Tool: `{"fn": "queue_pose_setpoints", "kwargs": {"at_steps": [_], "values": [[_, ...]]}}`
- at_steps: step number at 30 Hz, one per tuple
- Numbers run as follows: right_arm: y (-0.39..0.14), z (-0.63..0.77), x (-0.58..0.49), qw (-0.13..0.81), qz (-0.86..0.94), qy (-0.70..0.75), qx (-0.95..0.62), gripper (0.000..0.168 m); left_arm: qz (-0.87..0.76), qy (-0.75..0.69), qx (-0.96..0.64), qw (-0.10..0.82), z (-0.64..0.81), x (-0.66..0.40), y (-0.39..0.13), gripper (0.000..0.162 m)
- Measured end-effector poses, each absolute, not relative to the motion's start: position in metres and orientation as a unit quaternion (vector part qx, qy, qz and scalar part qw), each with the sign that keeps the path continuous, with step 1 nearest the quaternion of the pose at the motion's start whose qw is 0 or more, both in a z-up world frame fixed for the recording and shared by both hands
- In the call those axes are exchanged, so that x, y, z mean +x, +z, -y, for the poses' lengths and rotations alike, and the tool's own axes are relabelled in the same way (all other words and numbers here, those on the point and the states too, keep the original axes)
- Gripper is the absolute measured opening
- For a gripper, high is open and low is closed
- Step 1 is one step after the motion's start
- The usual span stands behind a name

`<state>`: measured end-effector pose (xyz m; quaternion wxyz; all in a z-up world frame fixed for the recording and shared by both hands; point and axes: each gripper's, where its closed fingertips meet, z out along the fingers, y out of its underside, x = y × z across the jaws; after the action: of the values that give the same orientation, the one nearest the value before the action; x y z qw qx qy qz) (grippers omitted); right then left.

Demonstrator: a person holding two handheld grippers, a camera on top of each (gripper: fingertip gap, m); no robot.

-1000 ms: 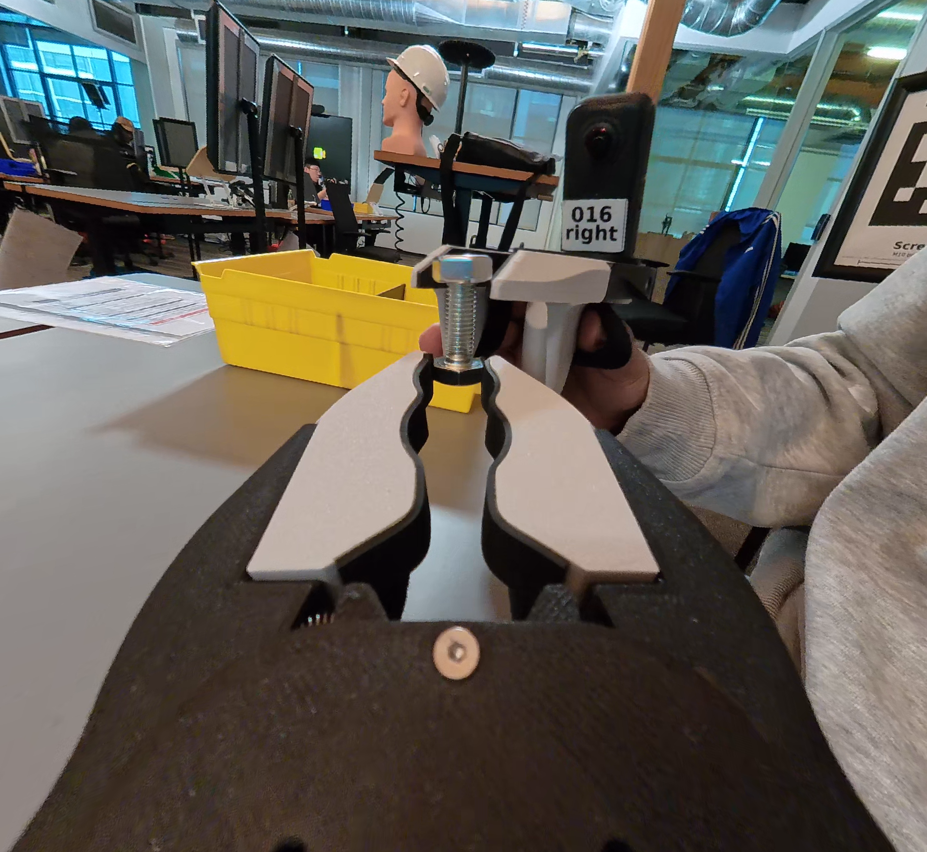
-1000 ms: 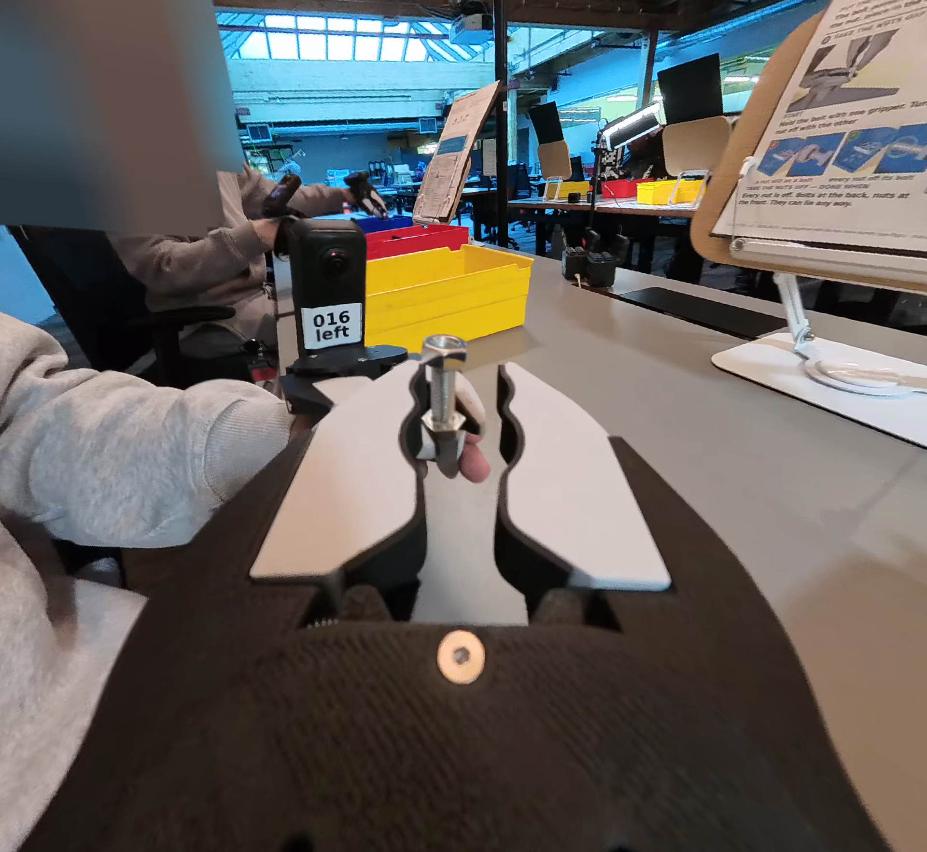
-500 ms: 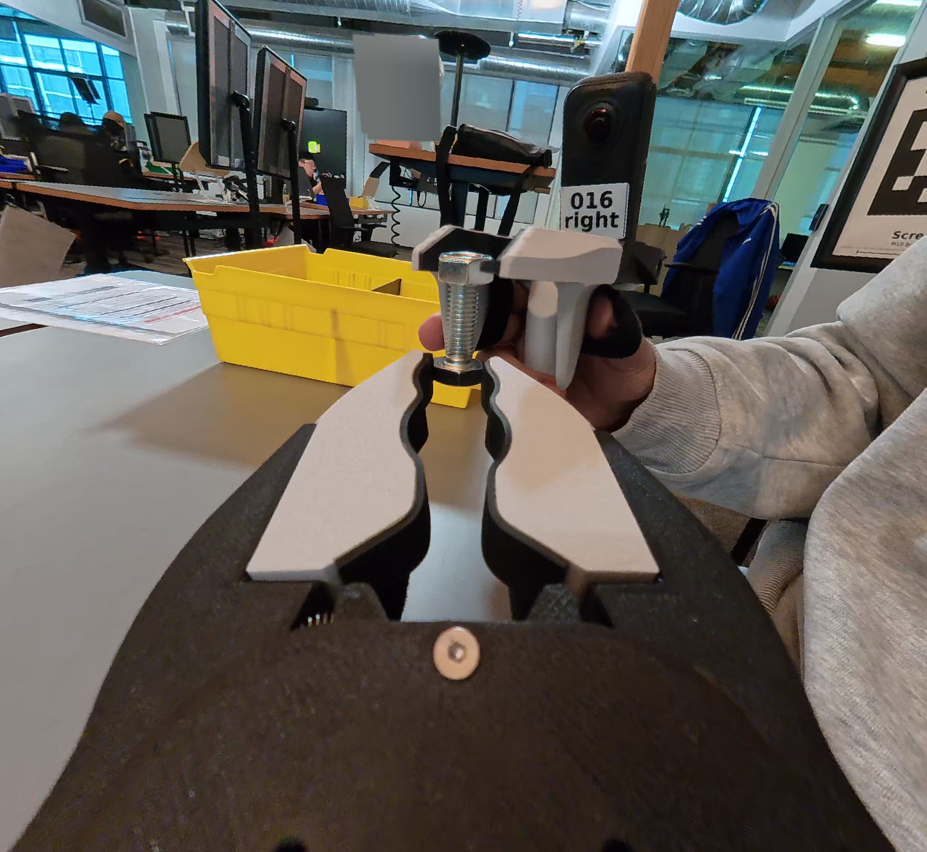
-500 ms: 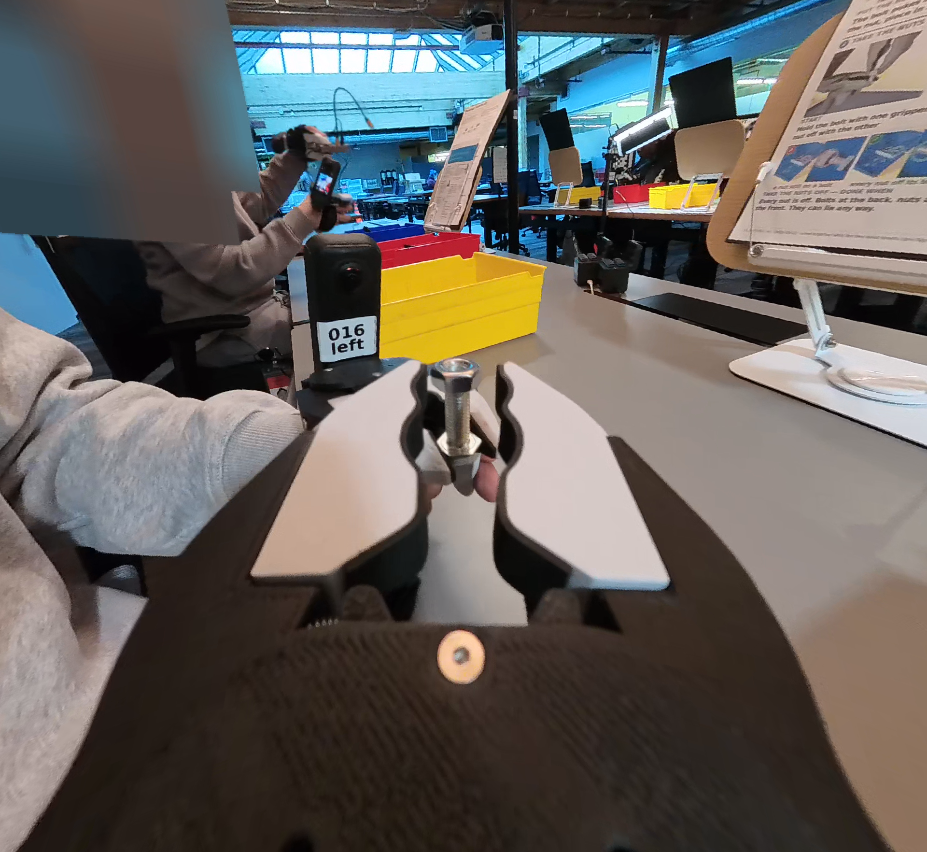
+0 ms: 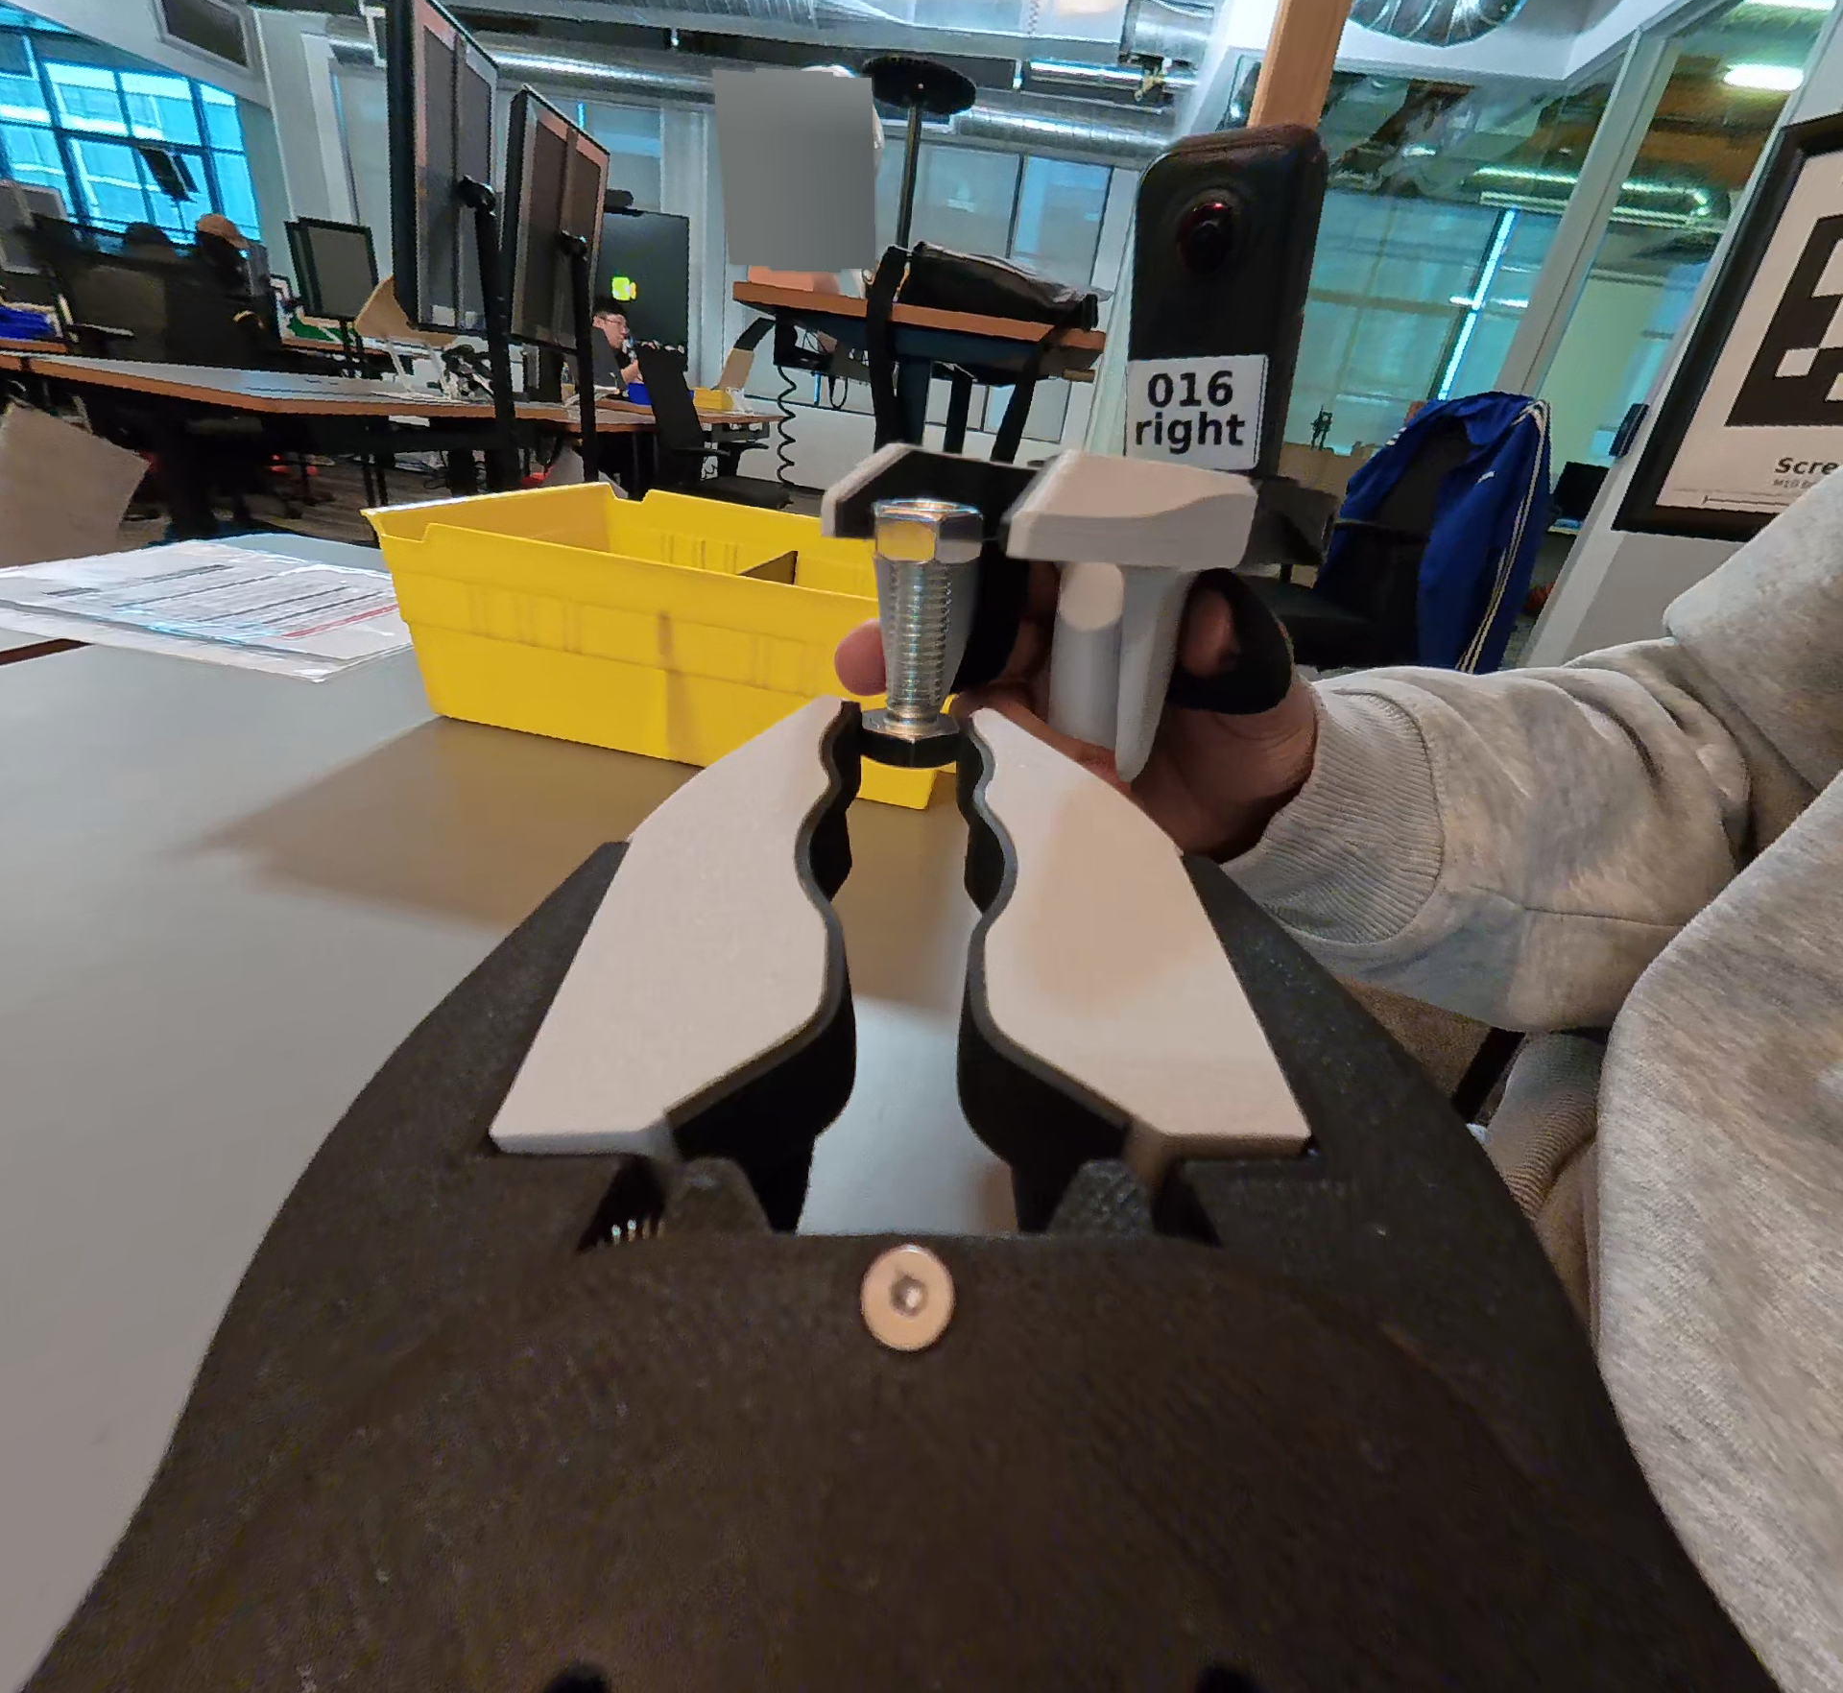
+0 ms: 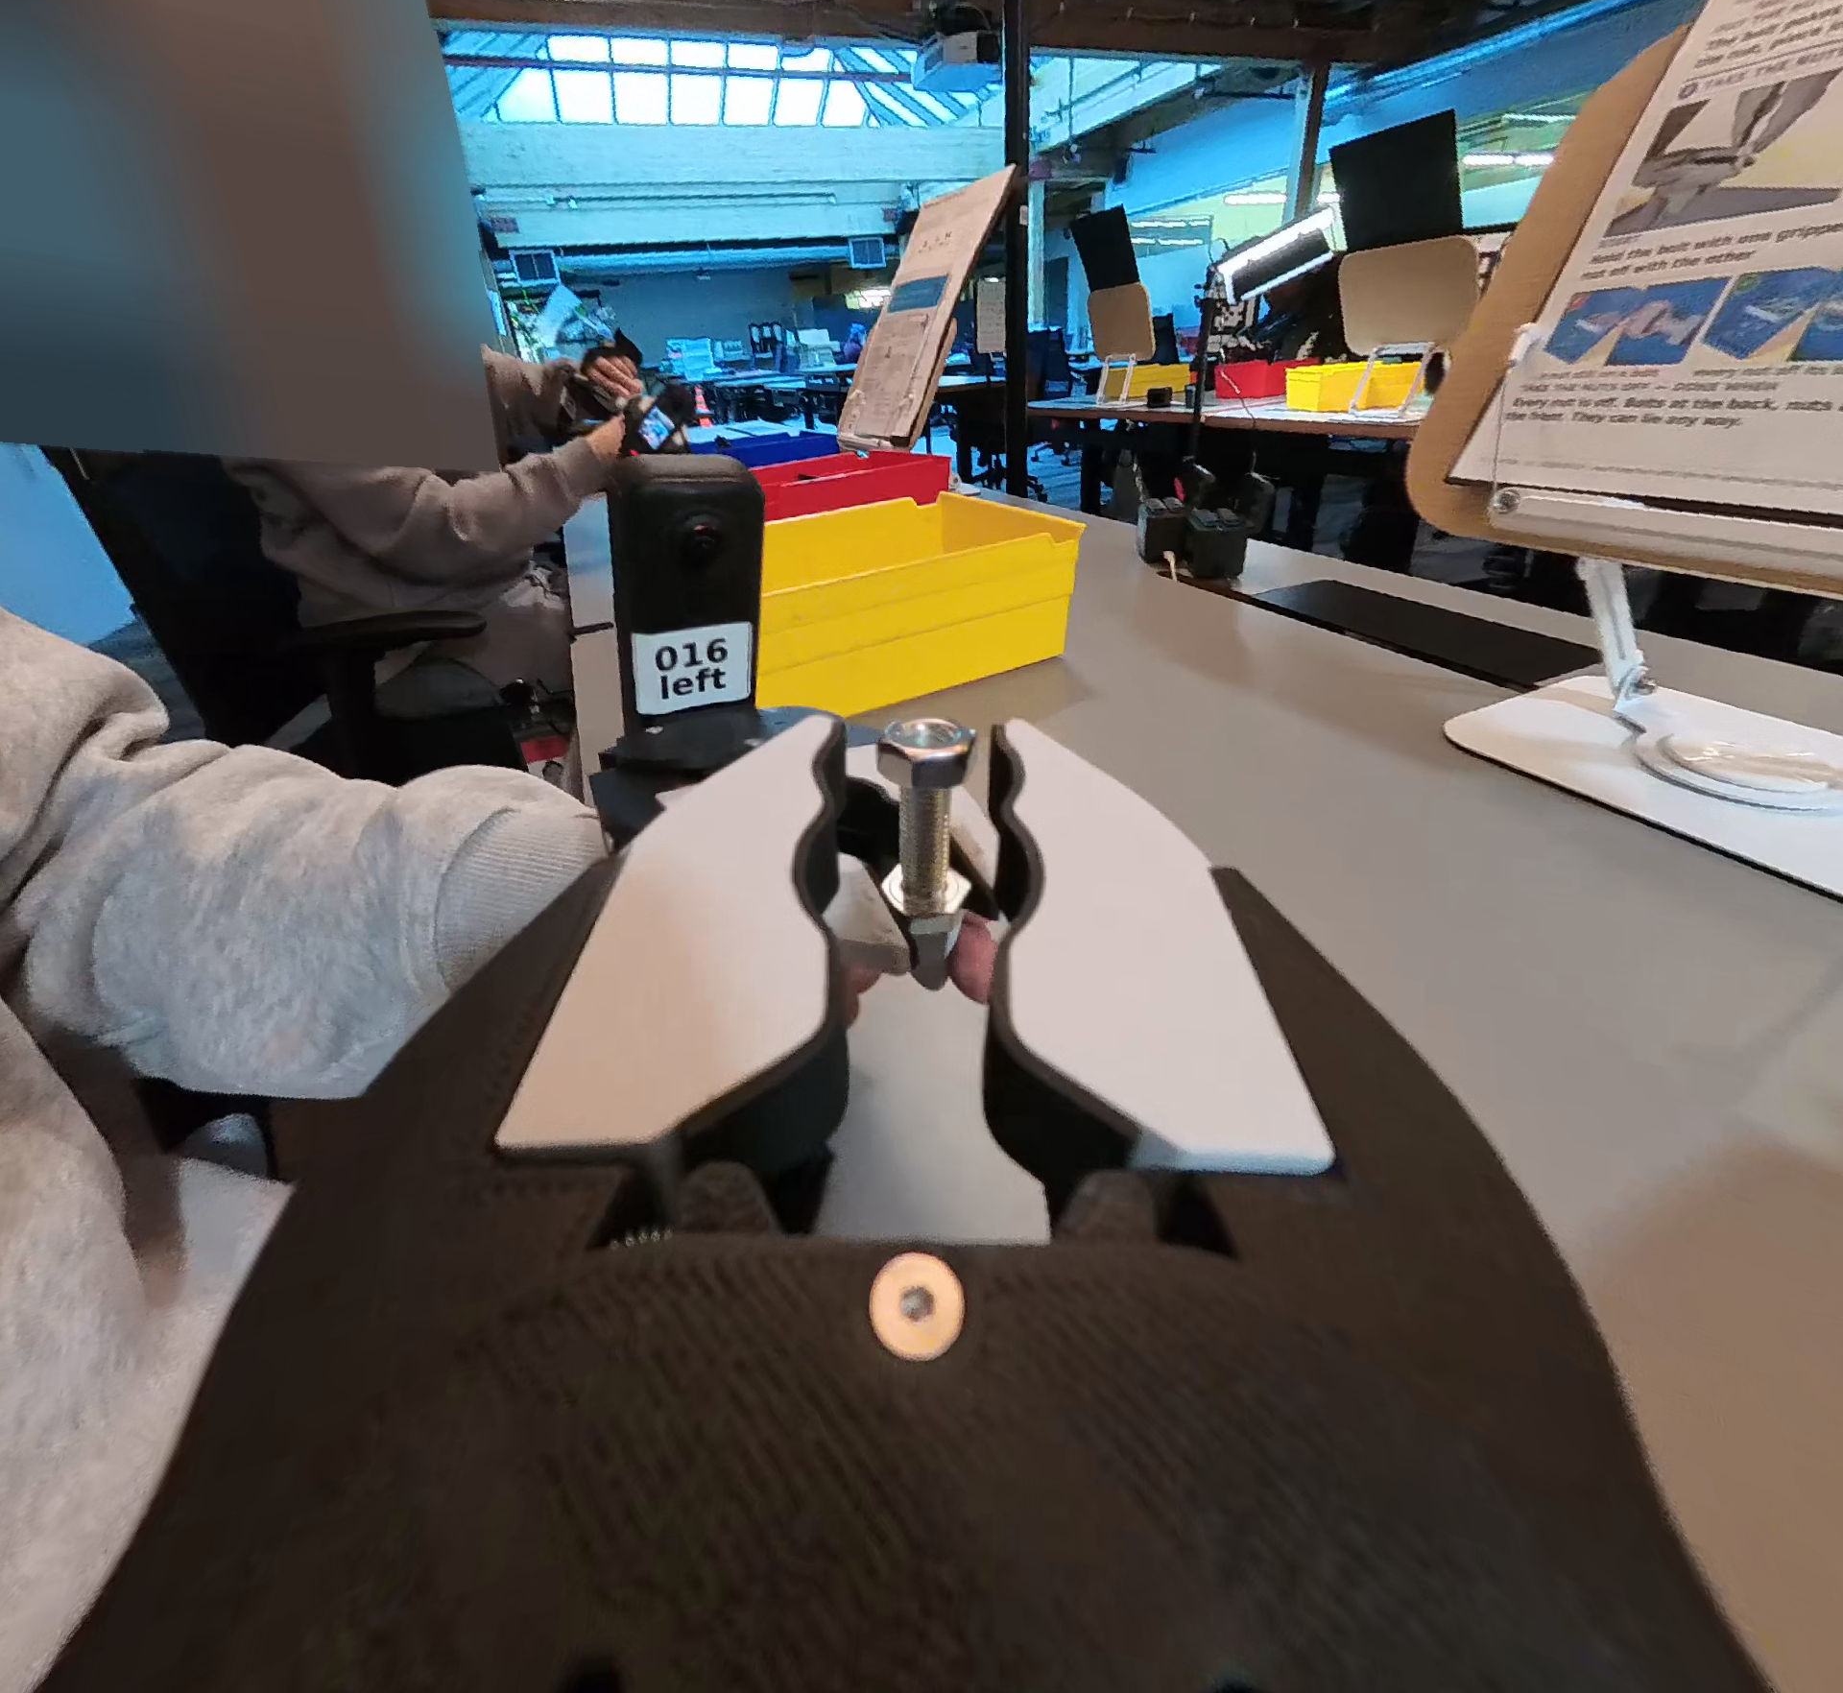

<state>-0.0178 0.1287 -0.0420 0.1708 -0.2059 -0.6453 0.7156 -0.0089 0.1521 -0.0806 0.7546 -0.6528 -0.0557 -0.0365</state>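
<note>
A bolt (image 5: 920,618) stands upright in the air above the grey tabletop (image 5: 199,847), long axis vertical, hex head on top, with both of my grippers meeting on it from opposite sides.

My left gripper (image 5: 908,738) comes in level at the bolt's lower end. Its fingertips are pressed in on the nut (image 5: 908,726) threaded there, and this pinch is what carries the bolt.

My right gripper (image 6: 918,748) faces it from the far side, at the bolt's upper end. Its jaws are spread and straddle the hex head. In the right wrist view a slim gap shows on each side of the head, so I judge they are not gripping it.

The bare threaded shank runs between the two grippers. My right hand (image 5: 1197,728) wraps that gripper's handle just beside the shank, with a fingertip showing behind the threads.

Beyond the bolt, a yellow bin (image 5: 598,608) sits on the tabletop. It is apart from both grippers and neither touches it. Off to the bolt's side in the right wrist view, a printed sheet leans on a white stand (image 6: 1646,738).
</note>
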Motion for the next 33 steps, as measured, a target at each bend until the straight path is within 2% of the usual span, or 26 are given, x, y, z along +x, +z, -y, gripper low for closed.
{"fn": "queue_pose_setpoints", "kwargs": {"at_steps": [4, 19, 33], "values": [[-0.044, -0.129, -0.020, 0.179, 0.652, 0.707, -0.210, 0.019, 0.055, -0.036, -0.653, 0.754, -0.152, -0.009, -0.081, 0.019], [-0.040, -0.131, -0.009, 0.136, 0.653, 0.723, -0.178, 0.018, 0.042, -0.076, -0.644, 0.760, -0.151, 0.001, -0.077, 0.019], [-0.029, -0.125, 0.021, 0.004, 0.653, 0.749, -0.113, 0.019, -0.007, -0.270, -0.613, 0.743, -0.144, 0.040, -0.065, 0.019]]}}
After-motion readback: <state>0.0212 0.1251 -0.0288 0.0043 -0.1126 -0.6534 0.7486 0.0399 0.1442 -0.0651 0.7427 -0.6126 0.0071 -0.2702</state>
